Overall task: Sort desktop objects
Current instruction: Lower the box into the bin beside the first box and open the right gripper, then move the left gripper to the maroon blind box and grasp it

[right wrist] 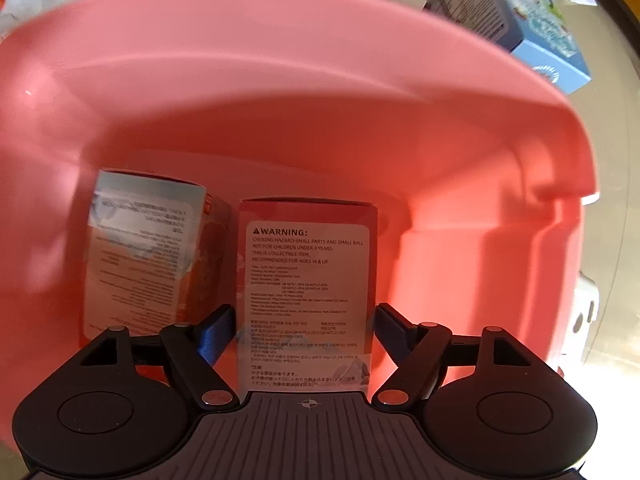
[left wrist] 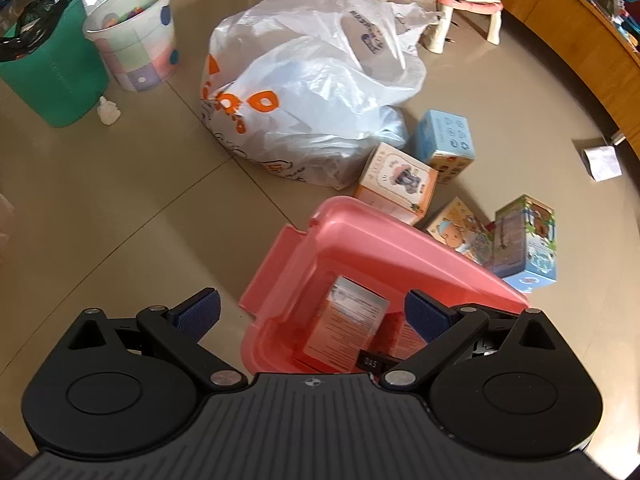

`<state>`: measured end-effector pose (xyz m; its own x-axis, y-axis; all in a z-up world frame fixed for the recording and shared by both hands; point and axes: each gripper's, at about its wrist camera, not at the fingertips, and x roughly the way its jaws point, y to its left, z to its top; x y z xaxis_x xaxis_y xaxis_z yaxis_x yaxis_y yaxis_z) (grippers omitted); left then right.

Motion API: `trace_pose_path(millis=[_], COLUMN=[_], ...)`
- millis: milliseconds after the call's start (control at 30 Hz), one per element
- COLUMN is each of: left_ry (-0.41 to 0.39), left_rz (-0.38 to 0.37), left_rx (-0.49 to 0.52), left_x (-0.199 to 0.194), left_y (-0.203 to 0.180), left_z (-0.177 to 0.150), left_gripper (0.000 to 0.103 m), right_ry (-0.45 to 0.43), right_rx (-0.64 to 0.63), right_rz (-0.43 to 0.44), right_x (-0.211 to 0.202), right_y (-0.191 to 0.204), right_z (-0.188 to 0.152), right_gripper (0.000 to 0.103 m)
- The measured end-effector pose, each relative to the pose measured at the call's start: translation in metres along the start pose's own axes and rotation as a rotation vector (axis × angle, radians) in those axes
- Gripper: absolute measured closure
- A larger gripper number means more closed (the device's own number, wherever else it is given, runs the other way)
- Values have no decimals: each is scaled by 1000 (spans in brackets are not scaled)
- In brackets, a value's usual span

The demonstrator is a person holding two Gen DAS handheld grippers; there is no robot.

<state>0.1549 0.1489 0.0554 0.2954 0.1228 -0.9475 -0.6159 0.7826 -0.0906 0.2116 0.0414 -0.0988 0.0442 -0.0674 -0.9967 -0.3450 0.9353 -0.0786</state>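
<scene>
Two boxes (right wrist: 306,280) in pink bin (right wrist: 320,80); right hand-held gripper (right wrist: 306,330) apart astride one, left hand-held gripper (left wrist: 312,314) apart.

The tub (right wrist: 360,80) is pink, the box (right wrist: 308,280) inside it red with a white warning label, the bin (left wrist: 52,76) green, and the bag (left wrist: 304,92) white with orange print.

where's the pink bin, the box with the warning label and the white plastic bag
pink bin (left wrist: 360,240): left wrist view, on its far inner wall.
box with the warning label (right wrist: 308,272): right wrist view, on the white printed label.
white plastic bag (left wrist: 320,80): left wrist view, on its crumpled upper side.
</scene>
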Motion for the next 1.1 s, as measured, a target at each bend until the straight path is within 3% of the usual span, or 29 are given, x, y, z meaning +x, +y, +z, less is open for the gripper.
trace_pose_path(millis=[200, 333, 533, 767, 967, 1100], left_ry=[-41, -34, -67, -48, -200, -182], left_rz=[-10, -76, -134, -194, -179, -165], left_rx=[9, 22, 86, 341, 588, 730], left_x=[-20, -35, -56, -66, -85, -86], left_y=[-9, -18, -36, -71, -88, -102], left_z=[1, 2, -7, -38, -89, -120], left_gripper=[2, 2, 2, 2, 2, 2], right_ry=[-127, -182, -265, -371, -340, -324], right_rx=[8, 14, 28, 66, -14, 7], right_rz=[83, 84, 99, 87, 78, 98], right_x=[-43, -78, -97, -138, -156, -158], right_y=[-6, -14, -61, -111, -142, -163], right_z=[-18, -35, -53, -124, -185, -209], right_gripper=[24, 20, 15, 8, 8, 8])
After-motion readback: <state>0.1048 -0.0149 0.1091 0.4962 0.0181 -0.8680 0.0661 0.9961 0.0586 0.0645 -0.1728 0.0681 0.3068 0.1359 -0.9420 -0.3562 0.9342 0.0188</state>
